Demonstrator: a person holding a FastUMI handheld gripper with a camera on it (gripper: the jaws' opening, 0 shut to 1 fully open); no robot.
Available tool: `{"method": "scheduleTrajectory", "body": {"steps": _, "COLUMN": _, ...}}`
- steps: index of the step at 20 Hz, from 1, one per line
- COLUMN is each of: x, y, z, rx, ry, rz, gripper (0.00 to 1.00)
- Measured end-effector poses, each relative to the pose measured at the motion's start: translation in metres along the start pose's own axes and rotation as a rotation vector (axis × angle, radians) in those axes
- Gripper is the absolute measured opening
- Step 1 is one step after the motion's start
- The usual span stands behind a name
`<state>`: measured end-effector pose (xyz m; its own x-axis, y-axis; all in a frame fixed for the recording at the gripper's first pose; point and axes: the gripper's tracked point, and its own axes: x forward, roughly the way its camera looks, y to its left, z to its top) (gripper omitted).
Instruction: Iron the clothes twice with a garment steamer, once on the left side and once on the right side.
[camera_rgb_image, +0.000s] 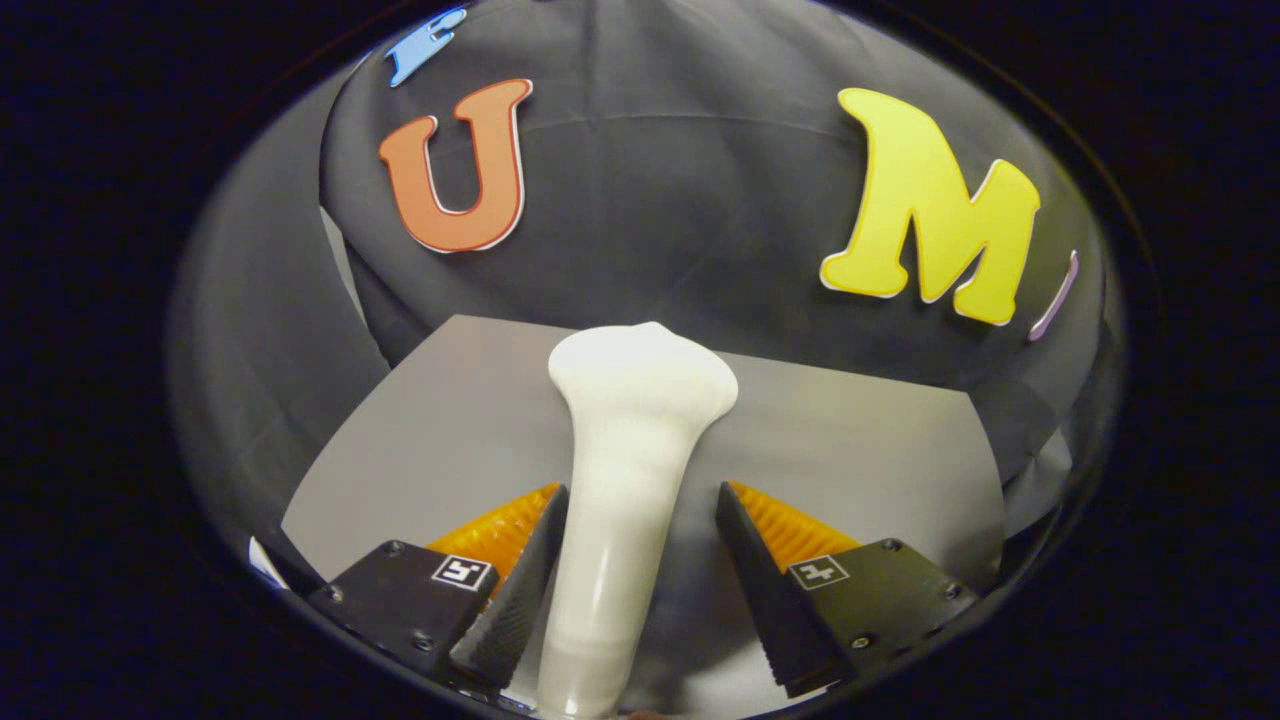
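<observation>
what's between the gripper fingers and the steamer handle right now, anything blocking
Nothing visible. The white steamer stands between the fingers of the gripper: one finger is at its handle, the other stands apart across a bare gap.

Smooth, glossy plastic steamer (625, 470); matt grey sheet (440, 430); ribbed tongs (640, 590) pads (500, 525).

we see a flat grey sheet (850, 450) spread across the middle and lower part of the frame, its far edge running from centre left to the right. behind it hangs the booth's black cloth wall (660, 200), draped in soft folds over the upper half and curving down the left side.
</observation>
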<state>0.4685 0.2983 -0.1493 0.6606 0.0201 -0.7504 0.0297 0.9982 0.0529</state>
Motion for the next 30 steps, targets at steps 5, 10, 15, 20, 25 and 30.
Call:
{"method": "scheduleTrajectory", "body": {"steps": 5, "x": 0.0, "y": -0.006, "z": -0.001, "rx": 0.049, "ry": -0.008, "rz": -0.01, "gripper": 0.65}}
{"method": "scheduleTrajectory", "body": {"steps": 10, "x": -0.013, "y": 0.004, "z": 0.008, "rx": 0.127, "ry": -0.027, "rz": 0.076, "gripper": 0.46}}
{"method": "scheduleTrajectory", "body": {"steps": 15, "x": -0.063, "y": 0.01, "z": 0.016, "rx": 0.092, "ry": -0.118, "rz": 0.135, "gripper": 0.38}}
{"method": "scheduleTrajectory", "body": {"steps": 20, "x": -0.109, "y": -0.003, "z": -0.013, "rx": 0.094, "ry": -0.111, "rz": 0.216, "gripper": 0.38}}
{"method": "scheduleTrajectory", "body": {"steps": 25, "x": -0.175, "y": -0.036, "z": -0.026, "rx": 0.093, "ry": -0.173, "rz": 0.236, "gripper": 0.38}}
{"method": "scheduleTrajectory", "body": {"steps": 30, "x": -0.254, "y": -0.075, "z": -0.047, "rx": 0.08, "ry": -0.247, "rz": 0.237, "gripper": 0.38}}
